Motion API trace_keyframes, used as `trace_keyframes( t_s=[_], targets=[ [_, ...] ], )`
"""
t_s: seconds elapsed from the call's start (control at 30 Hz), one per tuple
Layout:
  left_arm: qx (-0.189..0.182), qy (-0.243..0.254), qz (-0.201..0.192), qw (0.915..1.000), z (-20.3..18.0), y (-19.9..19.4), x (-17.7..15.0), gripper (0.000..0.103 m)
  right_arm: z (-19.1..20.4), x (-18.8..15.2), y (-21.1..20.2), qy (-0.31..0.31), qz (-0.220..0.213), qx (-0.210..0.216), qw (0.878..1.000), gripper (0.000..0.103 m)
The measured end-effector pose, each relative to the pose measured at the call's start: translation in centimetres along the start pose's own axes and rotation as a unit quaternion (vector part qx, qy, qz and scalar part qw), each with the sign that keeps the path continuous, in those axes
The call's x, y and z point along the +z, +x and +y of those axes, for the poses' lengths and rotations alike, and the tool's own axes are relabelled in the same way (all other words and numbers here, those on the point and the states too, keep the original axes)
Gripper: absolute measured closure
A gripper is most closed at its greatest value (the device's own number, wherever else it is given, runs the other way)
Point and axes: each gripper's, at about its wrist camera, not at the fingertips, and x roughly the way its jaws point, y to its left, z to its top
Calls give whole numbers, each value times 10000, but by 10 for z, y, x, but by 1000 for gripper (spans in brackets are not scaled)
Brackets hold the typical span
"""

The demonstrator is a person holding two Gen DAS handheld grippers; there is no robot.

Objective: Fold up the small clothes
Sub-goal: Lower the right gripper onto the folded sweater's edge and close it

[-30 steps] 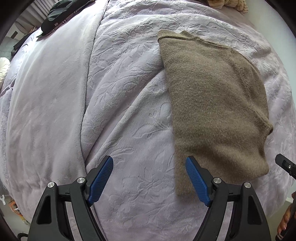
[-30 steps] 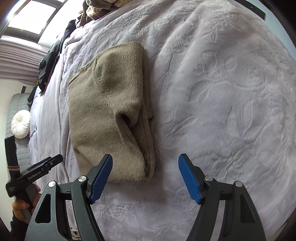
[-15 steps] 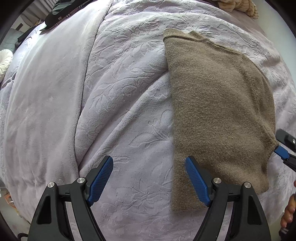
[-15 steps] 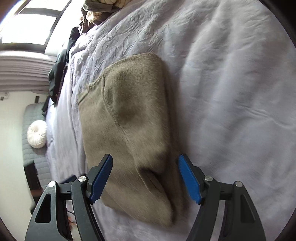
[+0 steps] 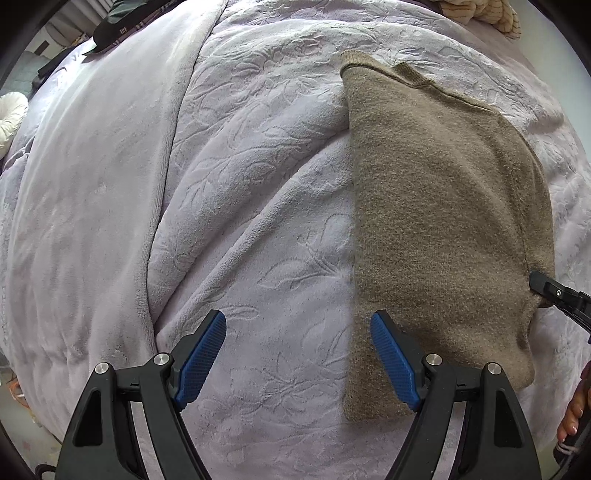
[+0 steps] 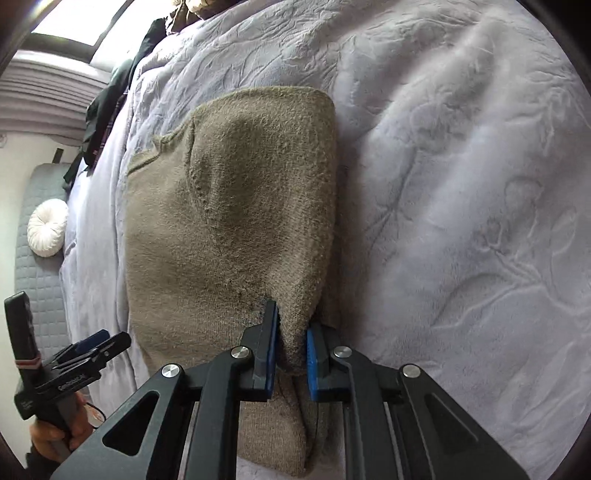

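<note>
One bed (image 5: 229,206) is seen, covered by a single lilac embossed blanket (image 6: 461,192); its place in both views is unchanged from a second ago. One folded tan knit sweater (image 5: 436,206) is laid flat on that blanket, at the right of the left wrist view and at the centre of the right wrist view. It is shown larger and closer in the right wrist view than a second ago, when it lay beyond the pads.

Two hand-held grippers are counted. The left hand-held gripper (image 5: 297,362) is held spread above the blanket, as before, with its right pad over the sweater's near left edge and nothing between the pads. The right hand-held gripper (image 6: 291,354), spread wide a second ago, is now seen closing, its two blue pads pinching a raised fold at the sweater's near edge.

One white round cushion (image 6: 48,227) is seen on a grey quilted surface beyond the bed. Dark clothes (image 5: 122,22) are piled at the far edge.
</note>
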Motion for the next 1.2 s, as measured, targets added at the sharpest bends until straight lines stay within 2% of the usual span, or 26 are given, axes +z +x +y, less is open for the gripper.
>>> trace_keyframes(
  t_s=[0.27,0.37,0.4,0.43,0.53,0.77,0.9,0.93,0.97,1.2],
  targets=[
    [-16,9,23,10000,-3,-1,1,22,-17,-3,-18,407,50,439,9982,80],
    [-6,41,33,10000,-3,0,0,22,-18,-4,-20,436,54,391,9983,60],
    [8,47,31,10000,-3,0,0,22,-19,-5,-20,437,48,348,9984,48],
    [34,57,26,10000,-3,2,0,22,-19,-4,-21,443,31,331,9985,44],
    [46,69,29,10000,-4,5,2,22,-24,-3,-23,511,-5,319,9982,44],
    [-192,80,6,9998,-1,13,5,22,-34,1,-21,651,32,410,9970,43],
    [-402,14,-188,9990,4,13,11,21,-34,5,-20,647,27,416,9970,41],
    [-438,7,-227,9988,3,12,14,16,-34,6,-21,637,6,462,9969,41],
    [-497,-2,-258,9984,4,12,17,0,-34,7,-22,620,-13,528,9967,41],
    [-989,99,-393,9943,3,11,46,0,-33,24,-14,485,68,849,9952,41]
  ],
)
